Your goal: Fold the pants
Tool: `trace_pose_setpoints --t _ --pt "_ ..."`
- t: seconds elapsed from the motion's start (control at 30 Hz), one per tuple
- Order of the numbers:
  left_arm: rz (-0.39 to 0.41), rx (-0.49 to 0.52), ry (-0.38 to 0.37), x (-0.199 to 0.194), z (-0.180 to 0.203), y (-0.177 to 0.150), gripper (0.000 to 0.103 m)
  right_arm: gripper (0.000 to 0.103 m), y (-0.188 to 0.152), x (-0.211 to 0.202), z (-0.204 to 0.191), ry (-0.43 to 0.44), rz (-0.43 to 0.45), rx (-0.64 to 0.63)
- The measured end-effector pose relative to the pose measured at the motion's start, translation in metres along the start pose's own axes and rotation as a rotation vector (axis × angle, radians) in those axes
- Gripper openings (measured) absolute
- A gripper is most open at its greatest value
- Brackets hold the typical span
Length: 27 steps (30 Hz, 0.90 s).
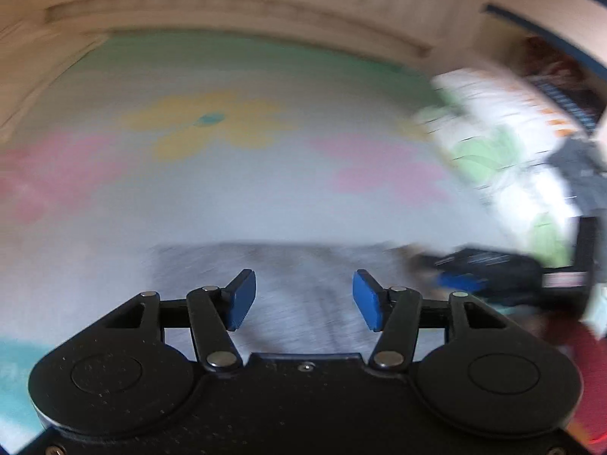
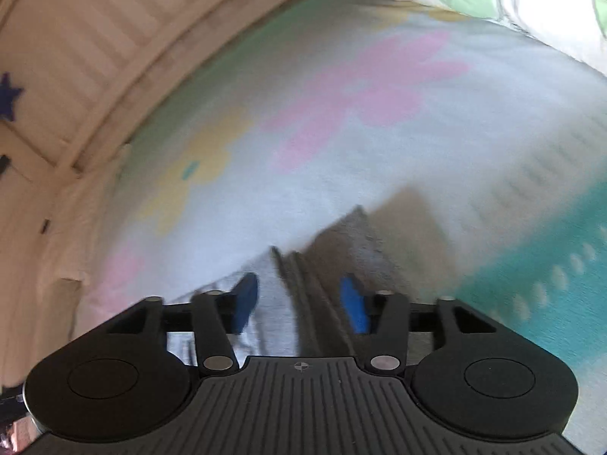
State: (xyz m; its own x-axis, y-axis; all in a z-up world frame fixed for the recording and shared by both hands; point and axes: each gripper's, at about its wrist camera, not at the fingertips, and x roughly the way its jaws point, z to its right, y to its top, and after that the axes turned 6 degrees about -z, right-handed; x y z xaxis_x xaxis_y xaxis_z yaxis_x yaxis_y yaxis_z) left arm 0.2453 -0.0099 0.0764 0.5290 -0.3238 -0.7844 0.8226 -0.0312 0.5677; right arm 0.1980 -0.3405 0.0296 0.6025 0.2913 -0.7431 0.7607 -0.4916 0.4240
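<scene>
We find the grey pants (image 1: 288,265) lying on the bed (image 1: 265,197) near its front edge. Left gripper (image 1: 303,299) spread, empty above them. Right gripper (image 2: 299,303) spread astride a raised fold. We advise closing squarely on all layers before lifting.

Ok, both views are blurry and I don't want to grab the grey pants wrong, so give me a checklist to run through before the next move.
1. Left gripper open: ok, jaws wide apart, nothing between them.
2. Right gripper open: ok, blue pads apart.
3. Grey pants within reach: ok, fabric lies just ahead of both grippers on the flowered blanket.
4. Right gripper lined up on an edge: ok, a darker fold or seam runs between its pads.
5. Pants lying flat: cannot tell, motion blur.
6. Quilt off the pants: ok in the right wrist view; cannot tell in the left.
</scene>
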Motion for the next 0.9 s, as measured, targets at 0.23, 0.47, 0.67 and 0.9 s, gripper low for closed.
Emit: trace_pose_setpoints --t 0.23,0.47,0.67,0.9 --pt "-0.144 -0.055 0.142 0.017 -0.072 -0.022 0.061 0.062 -0.008 0.028 -0.007 -0.037 -0.141 -0.06" --pt "-0.197 -0.084 0.207 0.027 -0.109 -0.032 0.061 0.035 -0.017 0.035 -0.023 -0.022 -0.212 -0.133" --pt "-0.169 -0.123 0.223 0.026 -0.114 -0.024 0.061 0.011 -0.022 0.01 -0.067 -0.053 -0.105 -0.337" --pt "-0.115 -0.014 0.154 0.025 -0.066 -0.021 0.061 0.008 -0.003 -0.037 -0.08 -0.117 0.044 -0.453"
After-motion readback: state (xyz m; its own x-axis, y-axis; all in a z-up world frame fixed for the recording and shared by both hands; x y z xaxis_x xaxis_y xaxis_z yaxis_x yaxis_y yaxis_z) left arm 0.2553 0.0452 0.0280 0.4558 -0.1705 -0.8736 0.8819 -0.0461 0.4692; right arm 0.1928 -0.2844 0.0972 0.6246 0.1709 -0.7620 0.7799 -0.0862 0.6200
